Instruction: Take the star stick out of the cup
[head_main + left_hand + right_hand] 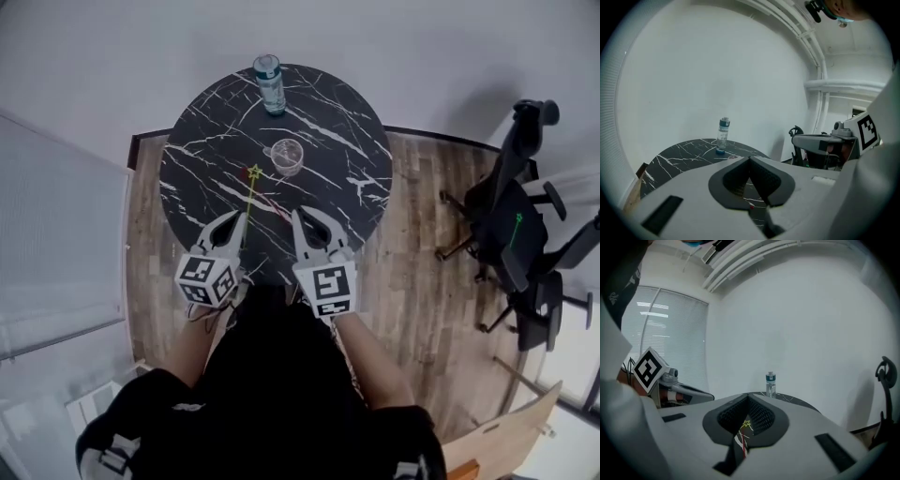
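The star stick (pixel 251 192) lies outside the cup, on the black marble table (pixel 202 141). Its yellow star points away from me and a short red strand lies beside it. The clear cup (pixel 286 157) stands upright just right of the star and holds no stick. My left gripper (pixel 239 219) hovers over the stick's near end; in the left gripper view its jaws (pixel 750 160) meet with no stick showing between them. My right gripper (pixel 299 215) is shut and empty. The star (pixel 746 424) shows through the gap below the right gripper's jaws.
A water bottle (pixel 270 84) stands at the table's far edge, beyond the cup. A black office chair (pixel 514 225) stands on the wood floor to the right. Both grippers sit near the table's front edge, close to my body.
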{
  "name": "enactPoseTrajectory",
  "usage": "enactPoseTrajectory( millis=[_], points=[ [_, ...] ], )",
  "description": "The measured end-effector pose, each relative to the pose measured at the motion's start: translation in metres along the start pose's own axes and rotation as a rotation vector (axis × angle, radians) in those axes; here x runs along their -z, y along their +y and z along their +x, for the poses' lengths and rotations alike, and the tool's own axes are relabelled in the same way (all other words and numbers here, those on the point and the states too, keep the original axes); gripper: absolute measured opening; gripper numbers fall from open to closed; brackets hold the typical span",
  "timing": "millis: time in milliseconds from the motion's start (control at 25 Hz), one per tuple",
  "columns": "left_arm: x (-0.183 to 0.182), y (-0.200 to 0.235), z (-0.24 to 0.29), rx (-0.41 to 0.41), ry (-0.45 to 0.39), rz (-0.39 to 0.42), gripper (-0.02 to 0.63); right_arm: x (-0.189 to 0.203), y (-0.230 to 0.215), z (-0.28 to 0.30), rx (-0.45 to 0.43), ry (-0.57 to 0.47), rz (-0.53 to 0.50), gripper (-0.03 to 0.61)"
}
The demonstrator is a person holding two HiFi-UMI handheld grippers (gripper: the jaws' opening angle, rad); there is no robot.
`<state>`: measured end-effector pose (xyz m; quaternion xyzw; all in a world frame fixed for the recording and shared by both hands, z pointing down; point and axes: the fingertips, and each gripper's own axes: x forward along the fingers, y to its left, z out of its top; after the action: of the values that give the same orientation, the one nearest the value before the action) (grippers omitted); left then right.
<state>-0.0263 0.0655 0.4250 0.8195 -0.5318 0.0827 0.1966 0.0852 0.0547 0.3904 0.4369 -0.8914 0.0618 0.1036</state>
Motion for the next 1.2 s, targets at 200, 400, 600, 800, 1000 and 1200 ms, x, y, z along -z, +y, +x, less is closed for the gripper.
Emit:
enactPoseTrajectory(
  millis=[200,400,600,800,1000,1200],
  points=[
    [-0.024,-0.024,-0.038,-0.042,-0.065,0.051,-0.002,-0.03,0.007,-0.03,0.003,-0.091,-0.008,-0.005],
    [-0.058,-0.041,-0.066,-0.062,-0.156,0.083,-0.002,-0.066,0.011,-0.056,0.019,-0.186,-0.028,-0.005],
    [-0.079,-0.062,-0.09,-0.013,-0.207,0.117,-0.002,-0.091,0.017,-0.086,0.076,-0.22,-0.007,-0.005],
    [-0.094,-0.055,-0.1,0.028,-0.254,0.118,-0.002,-0.107,0.029,-0.083,0.126,-0.245,-0.048,-0.005],
    [-0.108,-0.025,-0.118,0.004,-0.296,0.116,-0.002,-0.122,0.059,-0.069,0.147,-0.264,-0.092,-0.005],
    [-0.125,-0.012,-0.131,0.031,-0.315,0.15,-0.002,-0.141,0.077,-0.059,0.175,-0.284,-0.09,-0.005]
  ],
)
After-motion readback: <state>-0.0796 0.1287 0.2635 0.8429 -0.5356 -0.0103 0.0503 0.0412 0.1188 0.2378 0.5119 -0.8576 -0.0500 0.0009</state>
